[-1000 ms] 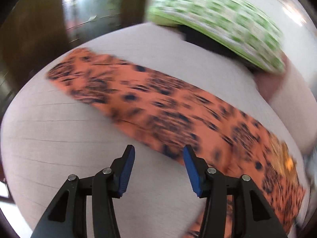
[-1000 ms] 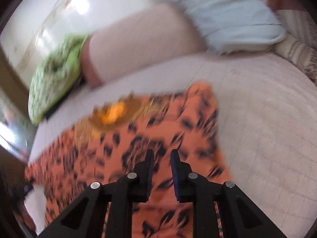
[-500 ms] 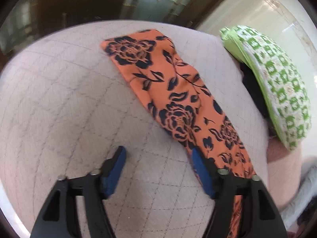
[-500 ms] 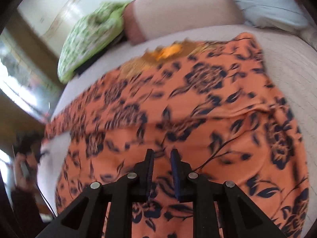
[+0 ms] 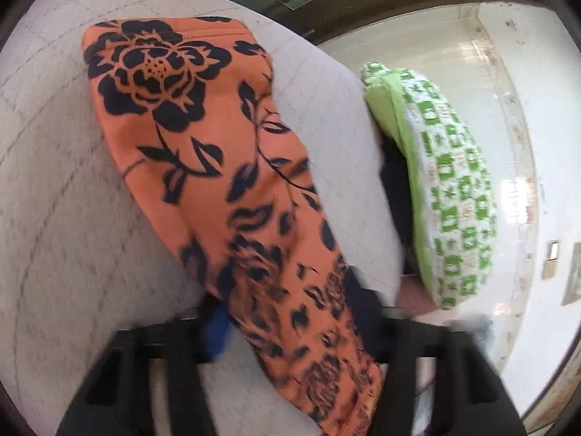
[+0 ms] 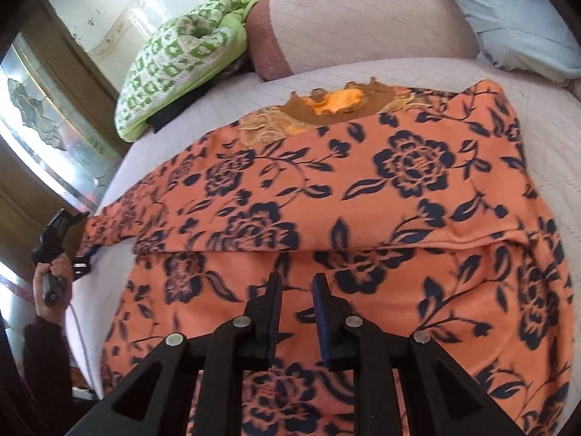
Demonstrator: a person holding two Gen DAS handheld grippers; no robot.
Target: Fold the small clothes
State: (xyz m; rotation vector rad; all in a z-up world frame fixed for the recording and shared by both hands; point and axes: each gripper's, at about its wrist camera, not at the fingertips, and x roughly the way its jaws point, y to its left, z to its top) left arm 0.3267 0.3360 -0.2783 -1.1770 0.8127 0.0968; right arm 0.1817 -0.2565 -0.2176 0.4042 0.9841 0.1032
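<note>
An orange top with dark blue flowers [image 6: 399, 200] lies spread on the pale quilted bed [image 6: 544, 116], its gold-trimmed neck toward the pillows. Its lower part is folded up across the body. One sleeve [image 5: 203, 152] stretches away from my left gripper [image 5: 290, 319] to its cuff. That gripper's jaws are closing with the sleeve between them; blur hides whether the pads press. In the right wrist view the left gripper [image 6: 69, 239] sits at the sleeve's far left end. My right gripper [image 6: 297, 287] hovers over the folded part, jaws a narrow gap apart with nothing between them.
A green-and-white patterned pillow [image 5: 446, 189] [image 6: 174, 58] lies at the bed's head, over something dark. Beside it are a pink bolster [image 6: 356, 18] and a light blue pillow [image 6: 515, 11]. A person's hand [image 6: 51, 272] holds the left gripper at the bed's left edge, near a glass door [image 6: 36, 109].
The left gripper swung and rolled toward the sleeve, opened wide, and now has the sleeve between its jaws. The right gripper drew back over the top, its jaw gap unchanged.
</note>
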